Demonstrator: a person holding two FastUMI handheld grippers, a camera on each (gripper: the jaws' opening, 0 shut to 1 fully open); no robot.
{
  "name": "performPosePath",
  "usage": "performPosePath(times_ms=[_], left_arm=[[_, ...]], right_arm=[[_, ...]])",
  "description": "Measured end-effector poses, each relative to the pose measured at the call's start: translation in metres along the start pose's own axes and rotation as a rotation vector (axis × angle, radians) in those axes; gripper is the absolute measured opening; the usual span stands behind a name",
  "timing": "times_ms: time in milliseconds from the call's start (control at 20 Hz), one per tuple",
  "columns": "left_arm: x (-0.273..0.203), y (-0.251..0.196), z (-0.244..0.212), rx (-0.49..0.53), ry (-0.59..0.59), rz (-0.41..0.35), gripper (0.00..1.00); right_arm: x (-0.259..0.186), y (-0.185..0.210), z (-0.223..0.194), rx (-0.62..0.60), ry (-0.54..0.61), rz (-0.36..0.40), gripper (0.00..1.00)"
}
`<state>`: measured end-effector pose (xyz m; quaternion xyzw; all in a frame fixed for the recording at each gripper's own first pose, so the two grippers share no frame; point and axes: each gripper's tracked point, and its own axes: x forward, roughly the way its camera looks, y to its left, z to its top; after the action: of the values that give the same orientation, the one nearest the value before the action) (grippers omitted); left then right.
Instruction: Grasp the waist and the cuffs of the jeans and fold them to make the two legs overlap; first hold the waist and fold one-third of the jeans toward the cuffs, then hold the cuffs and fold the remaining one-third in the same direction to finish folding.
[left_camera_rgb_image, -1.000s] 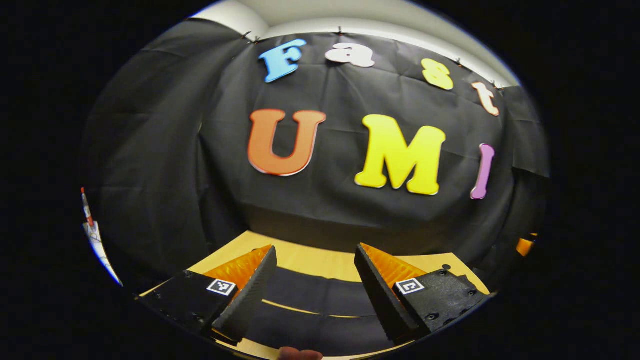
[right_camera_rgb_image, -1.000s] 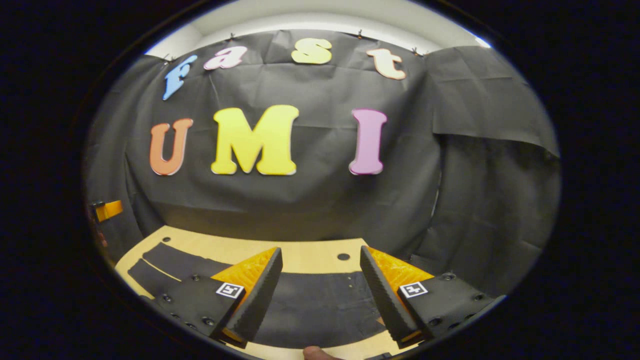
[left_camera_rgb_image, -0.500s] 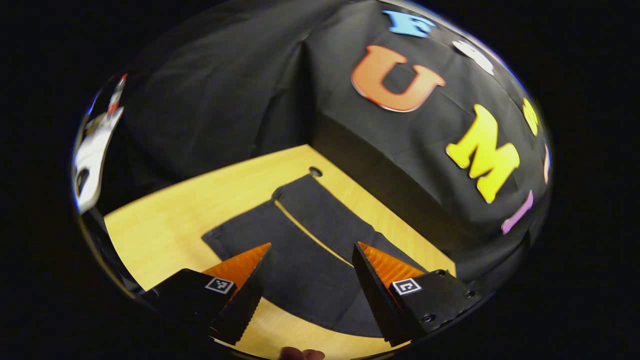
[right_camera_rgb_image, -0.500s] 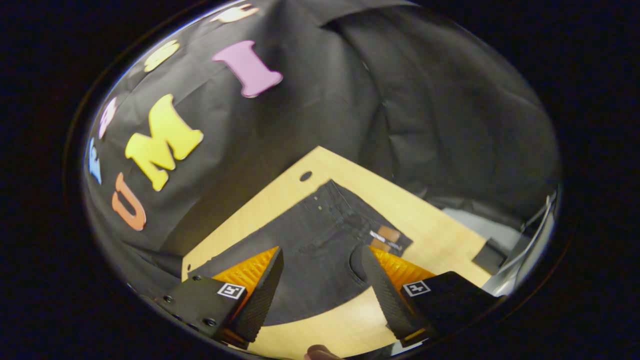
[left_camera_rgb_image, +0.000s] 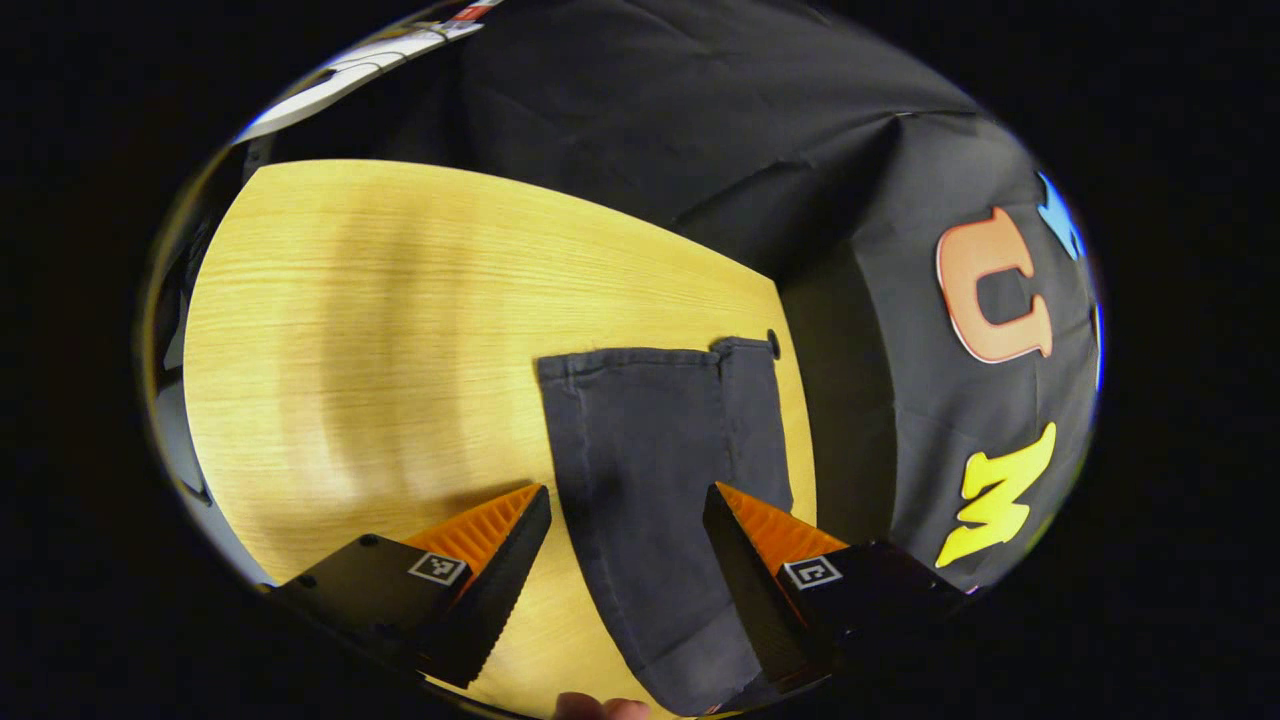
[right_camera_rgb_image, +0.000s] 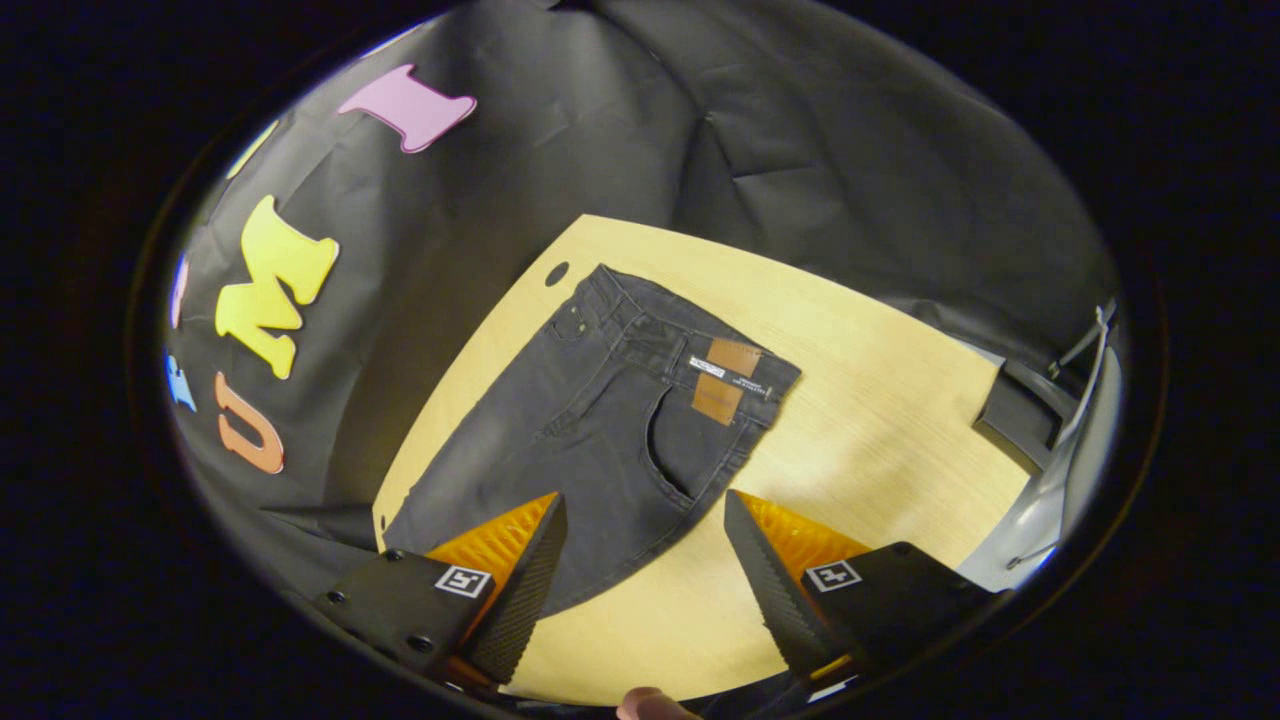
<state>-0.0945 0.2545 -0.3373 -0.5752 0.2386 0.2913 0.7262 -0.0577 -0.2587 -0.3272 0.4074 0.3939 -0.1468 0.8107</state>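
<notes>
The left tongs (left_camera_rgb_image: 625, 520) hover open and empty above the cuff end of the dark jeans (left_camera_rgb_image: 655, 470), which lie flat on the wooden worktop (left_camera_rgb_image: 380, 330). The two cuffs (left_camera_rgb_image: 660, 357) sit side by side, near the worktop's far edge by a small hole. A likely slip here is pinching only the nearer leg's hem, so the other leg stays behind and the legs fail to overlap.

The right tongs (right_camera_rgb_image: 645, 540) are likewise spread and holding nothing, poised over the waist (right_camera_rgb_image: 690, 350) with its brown patch (right_camera_rgb_image: 725, 375). The jeans (right_camera_rgb_image: 590, 430) lie close to the worktop (right_camera_rgb_image: 880, 420) edge beside the black cloth wall, so an uneven lift by the two tongs could skew the fold or drag fabric over that edge.
</notes>
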Motion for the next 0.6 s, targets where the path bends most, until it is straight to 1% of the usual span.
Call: performPosePath(times_ms=[50, 100, 150, 300, 400, 450, 500, 550, 600], left_arm=[[0.001, -0.001, 0.001, -0.001, -0.004, -0.002, 0.99], [0.005, -0.003, 0.003, 0.006, -0.007, -0.006, 1.0], [0.011, -0.006, 0.003, 0.012, -0.007, -0.008, 0.99], [0.023, -0.017, 0.007, 0.018, 0.004, -0.026, 0.99], [0.03, -0.022, 0.009, 0.001, 0.003, -0.055, 1.0], [0.031, -0.025, 0.011, -0.015, 0.0, -0.075, 0.98], [0.033, -0.023, 0.013, -0.031, 0.0, -0.068, 0.98], [0.038, -0.02, 0.009, -0.046, 0.015, -0.064, 0.82], [0.038, -0.02, 0.01, -0.063, 0.018, -0.07, 0.78]], right_arm=[[0.002, -0.001, -0.002, 0.004, 0.0, -0.003, 0.92], [0.003, -0.002, -0.001, 0.012, 0.001, -0.009, 0.92], [0.004, -0.002, -0.002, 0.025, 0.006, -0.013, 0.92], [0.005, -0.004, -0.002, 0.073, 0.019, -0.024, 0.92], [0.008, -0.006, -0.004, 0.097, 0.027, -0.025, 0.92], [0.009, -0.009, -0.006, 0.114, 0.033, -0.028, 0.92], [0.012, -0.011, -0.006, 0.137, 0.034, -0.032, 0.92], [0.017, -0.016, -0.007, 0.161, 0.035, -0.035, 0.92], [0.021, -0.021, -0.006, 0.182, 0.033, -0.041, 0.92]])
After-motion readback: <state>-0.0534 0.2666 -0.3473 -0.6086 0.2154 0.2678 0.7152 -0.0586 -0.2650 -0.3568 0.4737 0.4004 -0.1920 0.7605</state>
